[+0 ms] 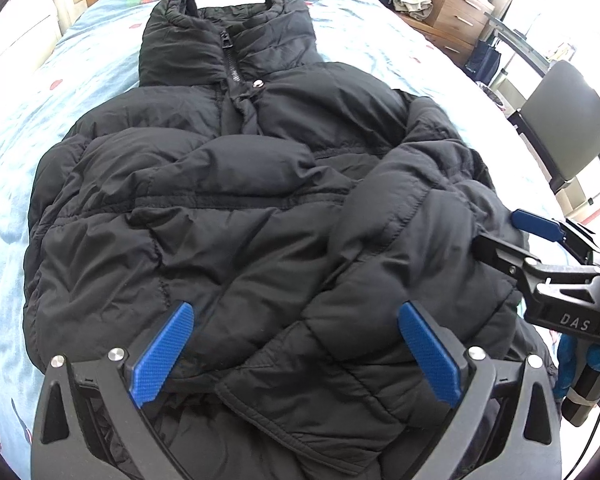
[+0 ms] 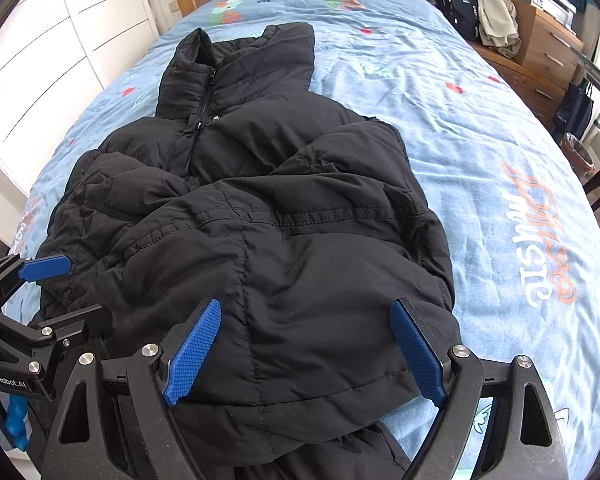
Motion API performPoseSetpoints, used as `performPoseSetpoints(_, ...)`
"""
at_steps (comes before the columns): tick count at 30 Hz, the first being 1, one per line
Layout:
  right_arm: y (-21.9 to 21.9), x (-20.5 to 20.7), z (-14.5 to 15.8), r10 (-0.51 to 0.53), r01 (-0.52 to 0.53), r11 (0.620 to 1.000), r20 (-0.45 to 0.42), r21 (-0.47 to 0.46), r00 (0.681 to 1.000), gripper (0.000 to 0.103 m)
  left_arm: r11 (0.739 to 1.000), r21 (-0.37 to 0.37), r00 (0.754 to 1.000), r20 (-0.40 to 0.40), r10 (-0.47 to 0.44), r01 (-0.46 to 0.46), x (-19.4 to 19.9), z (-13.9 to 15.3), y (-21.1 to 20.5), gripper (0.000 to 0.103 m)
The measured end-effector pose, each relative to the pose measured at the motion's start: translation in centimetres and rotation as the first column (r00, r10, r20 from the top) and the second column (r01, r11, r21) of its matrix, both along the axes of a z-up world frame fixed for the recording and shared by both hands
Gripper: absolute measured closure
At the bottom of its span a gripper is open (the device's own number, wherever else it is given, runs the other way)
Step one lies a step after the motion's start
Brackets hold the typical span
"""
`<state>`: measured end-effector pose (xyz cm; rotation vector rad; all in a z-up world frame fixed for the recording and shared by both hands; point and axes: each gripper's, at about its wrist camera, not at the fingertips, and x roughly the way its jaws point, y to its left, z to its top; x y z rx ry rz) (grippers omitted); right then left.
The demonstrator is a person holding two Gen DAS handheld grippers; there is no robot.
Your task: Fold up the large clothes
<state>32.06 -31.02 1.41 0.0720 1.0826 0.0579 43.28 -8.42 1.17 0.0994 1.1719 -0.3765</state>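
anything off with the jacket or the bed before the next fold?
Nothing damaged or spilled. The black puffer jacket lies zipped, collar toward the headboard, on the blue bedspread. Its folded-in sleeves sit bunched and rumpled across the front rather than flat. Both the left gripper and right gripper are open over the hem.

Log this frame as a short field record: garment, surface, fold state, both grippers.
garment: black puffer jacket, zipped, collar toward the headboard
surface: bed with blue printed sheet
fold state: both sleeves laid across the front; hem not yet folded up
left hand-held gripper: open, over the hem
right hand-held gripper: open, over the hem
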Motion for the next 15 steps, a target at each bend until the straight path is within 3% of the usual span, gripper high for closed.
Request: performPoseSetpoints(15, -2.9, -0.2, -1.5, 0.013, -0.014, 1.000, -0.057, -0.017, 0.998, 0.017, 1.000, 0.025, 0.999, -0.043, 0.008, -0.007, 1.4, -2.5, 0.0, 0.000)
